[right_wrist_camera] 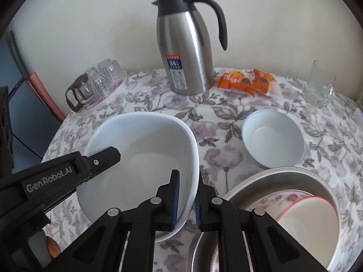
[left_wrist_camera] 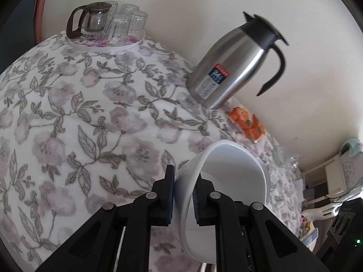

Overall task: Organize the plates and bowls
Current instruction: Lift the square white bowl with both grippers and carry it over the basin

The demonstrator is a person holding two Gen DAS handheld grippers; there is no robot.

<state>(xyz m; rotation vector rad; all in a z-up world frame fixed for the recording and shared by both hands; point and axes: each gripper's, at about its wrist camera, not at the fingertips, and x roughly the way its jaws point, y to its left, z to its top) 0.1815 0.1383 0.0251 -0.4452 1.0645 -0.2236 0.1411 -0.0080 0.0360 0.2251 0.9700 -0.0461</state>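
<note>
Above the round table with its grey-and-mauve floral cloth [right_wrist_camera: 222, 117], a large white ceramic bowl with a softly squared rim [right_wrist_camera: 145, 158] hangs clear of the surface, carried by both tools at once. The right gripper [right_wrist_camera: 187, 200] is clamped on the near right wall, one blue pad inside and one outside. The left gripper [left_wrist_camera: 183, 200] pinches the opposite rim the same way; in the right wrist view its black finger [right_wrist_camera: 102, 158] reaches over the far left edge.

The main risk, as I judge it, is slip. Glazed ceramic is slick, each grip covers only a narrow strip of wall, and the bowl looks heavy for two thin pinches. If the hands drift apart or twist unevenly, the rim could lever out of one pair of pads and swing from the other, then drop.

Just beside the right gripper sits a round metal basin [right_wrist_camera: 283, 176] holding a cream bowl with a red rim [right_wrist_camera: 310, 215], and a small white bowl [right_wrist_camera: 272, 138] stands behind it. A falling or low-swung bowl could chip these. Farther back, the tall stainless steel jug with a black handle [right_wrist_camera: 188, 52] and the glass tumblers on a tray [right_wrist_camera: 102, 77] are well apart and less exposed.
</note>
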